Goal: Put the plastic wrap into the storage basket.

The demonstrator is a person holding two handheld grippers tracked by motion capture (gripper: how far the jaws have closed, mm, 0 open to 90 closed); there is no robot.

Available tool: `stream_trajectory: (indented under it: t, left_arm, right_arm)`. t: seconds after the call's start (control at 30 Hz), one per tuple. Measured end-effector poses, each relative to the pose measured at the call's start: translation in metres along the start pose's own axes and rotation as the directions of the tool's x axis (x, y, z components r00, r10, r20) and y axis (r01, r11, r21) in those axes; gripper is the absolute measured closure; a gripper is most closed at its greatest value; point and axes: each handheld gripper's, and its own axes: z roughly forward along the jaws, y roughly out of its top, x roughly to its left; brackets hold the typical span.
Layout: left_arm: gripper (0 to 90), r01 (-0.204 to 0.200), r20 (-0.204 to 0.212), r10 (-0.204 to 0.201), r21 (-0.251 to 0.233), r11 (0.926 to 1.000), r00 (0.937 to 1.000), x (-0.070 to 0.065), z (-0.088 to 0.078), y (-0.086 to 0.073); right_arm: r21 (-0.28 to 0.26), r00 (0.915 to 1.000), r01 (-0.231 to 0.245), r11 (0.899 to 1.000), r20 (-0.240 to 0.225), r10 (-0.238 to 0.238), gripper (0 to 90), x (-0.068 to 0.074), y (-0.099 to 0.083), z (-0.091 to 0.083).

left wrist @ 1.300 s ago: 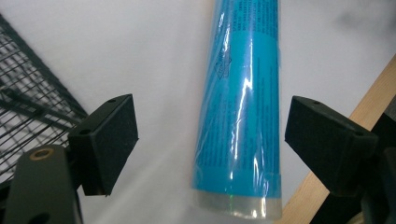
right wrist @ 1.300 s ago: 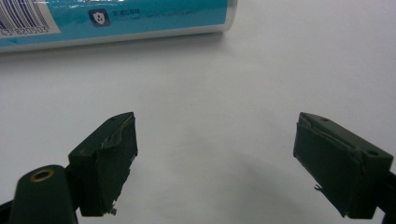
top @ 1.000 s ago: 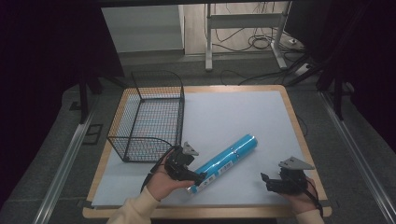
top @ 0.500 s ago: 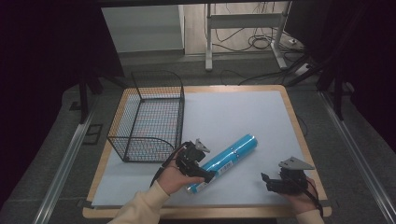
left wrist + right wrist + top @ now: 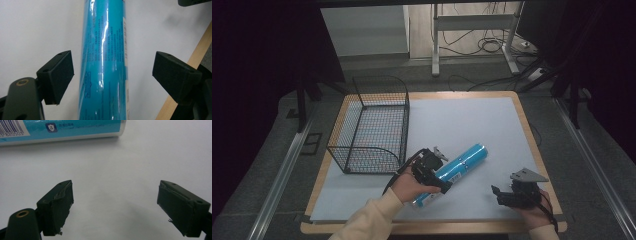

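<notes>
High view: left gripper (image 5: pixel 432 170) over the lower half of a blue tube (image 5: pixel 452 172) lying slantwise on the white mat (image 5: pixel 472 125), just beside a wire basket (image 5: pixel 372 125); right gripper (image 5: pixel 512 192) resting near the front edge. Left gripper view: jaws spread wide, straddling the glossy tube (image 5: pixel 105 62) without touching; could roll or slip on closing, being round and slick; fine print unreadable. Right gripper view: jaws apart, empty; barcode digits "820503" and a shield icon on the tube (image 5: pixel 62 128).
</notes>
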Motion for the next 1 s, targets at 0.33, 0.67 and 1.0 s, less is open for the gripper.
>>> stream_trajectory:
  t: [0.33, 0.67, 1.0]
  left_arm:
    - [17.7, 0.005, 0.004, -0.005, 0.018, 0.9998, 1.0000, -0.003, 0.010, 0.016]
    - [18.6, -0.007, 0.000, 0.007, 0.072, 0.9974, 1.0000, 0.001, 0.029, 0.033]
    - [18.7, 0.019, 0.000, -0.019, 0.123, 0.9922, 0.9998, 0.009, 0.047, 0.039]
  right_arm:
    - [-0.001, 1.0000, -0.004, 1.000, 0.002, 0.004, 13.8, 0.001, 0.000, 0.000]
    - [-0.005, 0.9999, -0.007, 1.000, -0.008, 0.007, 13.8, 0.000, 0.000, 0.000]
    - [-0.005, 0.9999, -0.005, 1.000, -0.010, 0.005, 13.8, 0.000, 0.000, 0.000]
